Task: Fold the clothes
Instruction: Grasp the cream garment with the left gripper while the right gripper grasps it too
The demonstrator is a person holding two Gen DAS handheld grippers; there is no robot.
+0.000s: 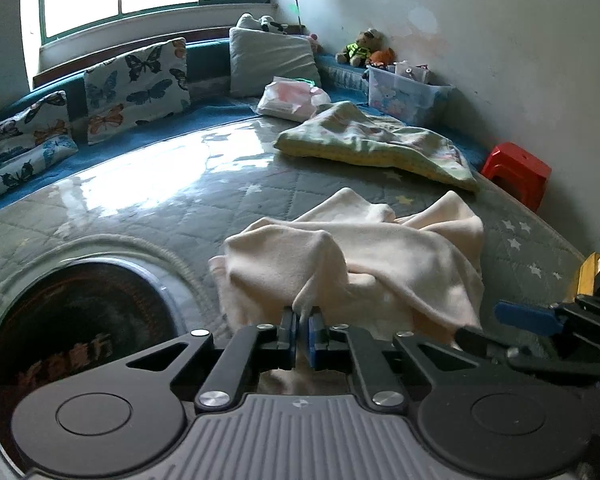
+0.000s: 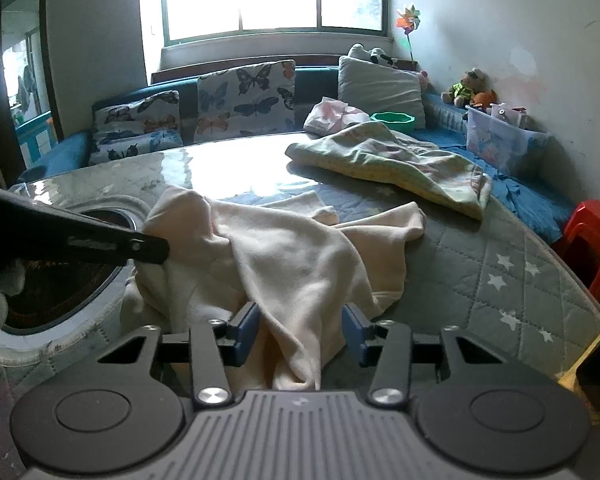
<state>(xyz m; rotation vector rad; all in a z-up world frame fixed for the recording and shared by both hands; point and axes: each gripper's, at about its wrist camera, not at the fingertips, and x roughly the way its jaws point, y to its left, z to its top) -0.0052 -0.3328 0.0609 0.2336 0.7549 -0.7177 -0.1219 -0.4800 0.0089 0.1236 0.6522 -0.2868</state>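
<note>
A cream garment [image 1: 380, 256] lies crumpled on the quilted table cover [image 1: 160, 216]. My left gripper [image 1: 303, 322] is shut on a pinched fold of it at its near edge. In the right wrist view the same cream garment [image 2: 300, 256] spreads ahead, and my right gripper [image 2: 302, 330] is open with a fold of the cloth lying between its blue pads [image 2: 246, 330]. The left gripper also shows in the right wrist view [image 2: 156, 250], gripping the garment's left edge. The right gripper shows at the right of the left wrist view [image 1: 512, 320].
A green-and-yellow patterned cloth [image 1: 376, 144] lies farther back on the table. A round dark opening [image 1: 72, 328] sits in the table at left. Butterfly cushions [image 1: 136, 84], a plastic box [image 1: 404, 88] and toys line the bench; a red stool [image 1: 516, 172] stands at right.
</note>
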